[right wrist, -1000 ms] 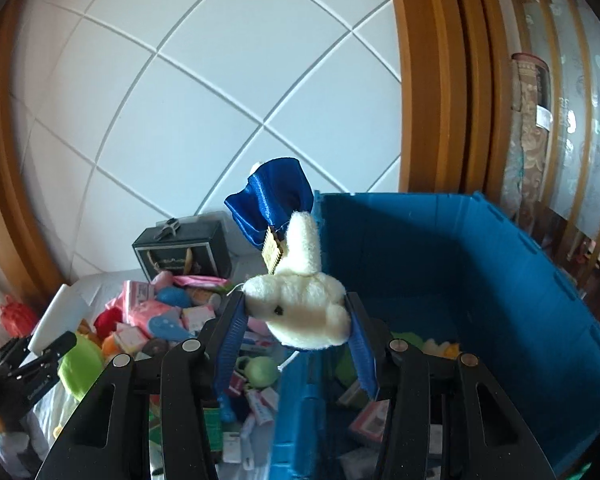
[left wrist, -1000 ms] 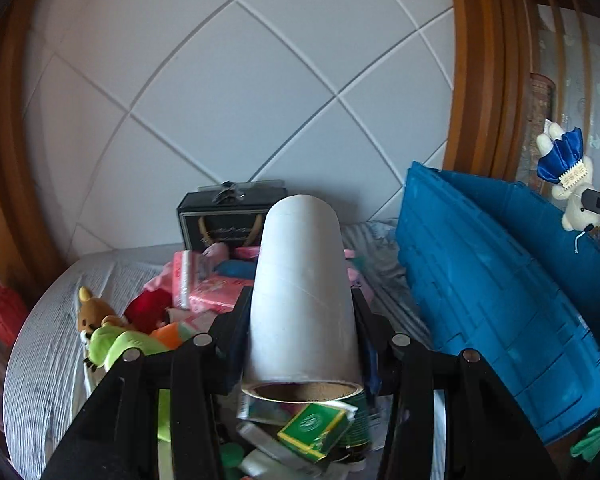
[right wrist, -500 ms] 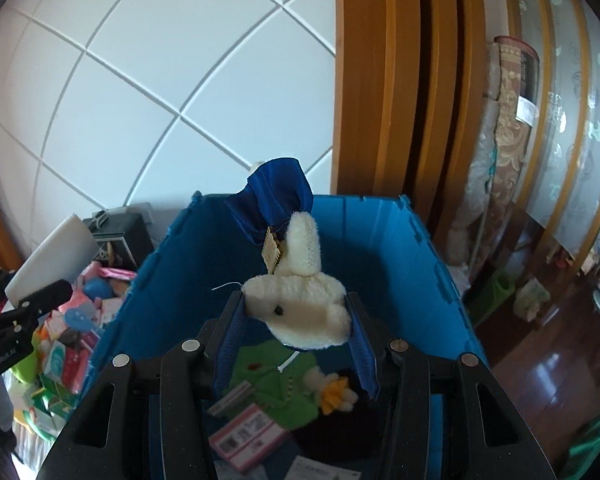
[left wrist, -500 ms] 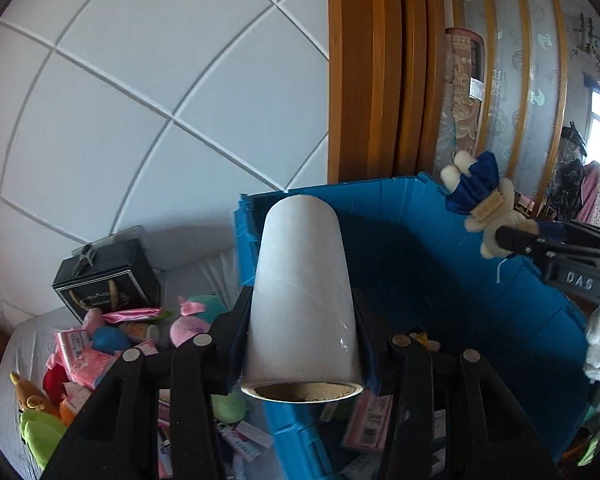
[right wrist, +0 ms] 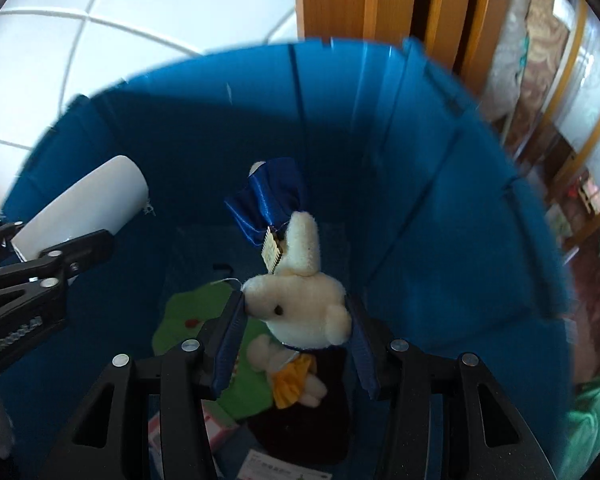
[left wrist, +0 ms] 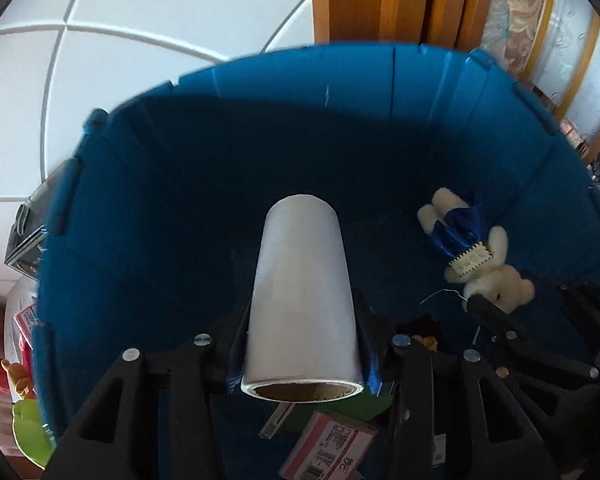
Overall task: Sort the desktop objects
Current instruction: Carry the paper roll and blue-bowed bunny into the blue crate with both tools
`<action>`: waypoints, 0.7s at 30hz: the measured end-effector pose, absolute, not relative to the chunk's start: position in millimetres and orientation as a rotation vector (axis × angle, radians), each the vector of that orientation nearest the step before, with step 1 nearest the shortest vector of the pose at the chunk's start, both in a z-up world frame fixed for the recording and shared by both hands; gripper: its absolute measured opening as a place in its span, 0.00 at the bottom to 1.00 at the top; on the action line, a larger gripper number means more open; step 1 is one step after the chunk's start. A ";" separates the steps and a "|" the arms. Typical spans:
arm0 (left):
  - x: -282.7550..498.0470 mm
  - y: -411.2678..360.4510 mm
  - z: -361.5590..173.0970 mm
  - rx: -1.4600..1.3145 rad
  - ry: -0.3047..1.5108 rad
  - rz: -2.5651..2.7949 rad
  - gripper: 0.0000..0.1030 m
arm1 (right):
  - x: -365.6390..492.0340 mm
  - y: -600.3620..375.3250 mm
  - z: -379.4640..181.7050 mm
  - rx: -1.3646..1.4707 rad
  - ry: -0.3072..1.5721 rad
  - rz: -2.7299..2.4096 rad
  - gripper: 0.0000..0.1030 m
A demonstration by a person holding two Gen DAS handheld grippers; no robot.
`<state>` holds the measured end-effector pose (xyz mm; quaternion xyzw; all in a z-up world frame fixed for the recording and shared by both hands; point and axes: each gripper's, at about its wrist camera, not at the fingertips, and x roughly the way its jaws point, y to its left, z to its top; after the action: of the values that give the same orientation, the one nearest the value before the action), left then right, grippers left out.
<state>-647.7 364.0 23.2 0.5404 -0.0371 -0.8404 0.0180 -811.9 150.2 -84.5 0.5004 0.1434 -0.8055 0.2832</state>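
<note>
My left gripper (left wrist: 300,344) is shut on a white roll with a cardboard core (left wrist: 302,300), held inside the big blue bin (left wrist: 180,152). My right gripper (right wrist: 296,332) is shut on a cream plush rabbit with a blue satin bow (right wrist: 300,304), also held over the inside of the blue bin (right wrist: 420,200). The rabbit (left wrist: 484,268) and right gripper show at the right of the left wrist view. The roll (right wrist: 88,208) and left gripper show at the left of the right wrist view.
On the bin floor lie a green plush (right wrist: 204,320), a small plush with orange cloth (right wrist: 292,376), a dark item and pink-labelled boxes (left wrist: 328,448). Outside the bin at left are a black case (left wrist: 26,232) and toys (left wrist: 24,432). Wooden frame (right wrist: 360,0) behind.
Both grippers have moved right and down, from over the cluttered bed to inside the blue bin, still holding the roll and the rabbit.
</note>
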 end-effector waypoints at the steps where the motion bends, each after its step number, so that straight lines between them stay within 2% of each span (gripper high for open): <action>1: -656.7 363.3 8.1 1.714 -0.097 -2.577 0.44 | -817.2 145.5 -95.5 1.361 0.415 -2.157 0.47; 8: -693.2 358.1 -78.4 1.885 -0.137 -2.371 0.43 | -844.8 107.8 -167.5 1.459 0.627 -2.124 0.47; 17: -699.1 362.4 -143.4 1.927 -0.035 -2.332 0.43 | -863.1 92.7 -247.4 1.590 0.620 -2.033 0.47; 21: -693.3 375.6 -159.7 1.916 -0.082 -2.350 0.44 | -865.1 99.4 -268.8 1.595 0.625 -2.023 0.48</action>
<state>-693.3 375.6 -159.7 0.6307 -0.0270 -0.7737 0.0542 -865.1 99.4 -268.8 0.5836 0.2289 -0.7403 0.2429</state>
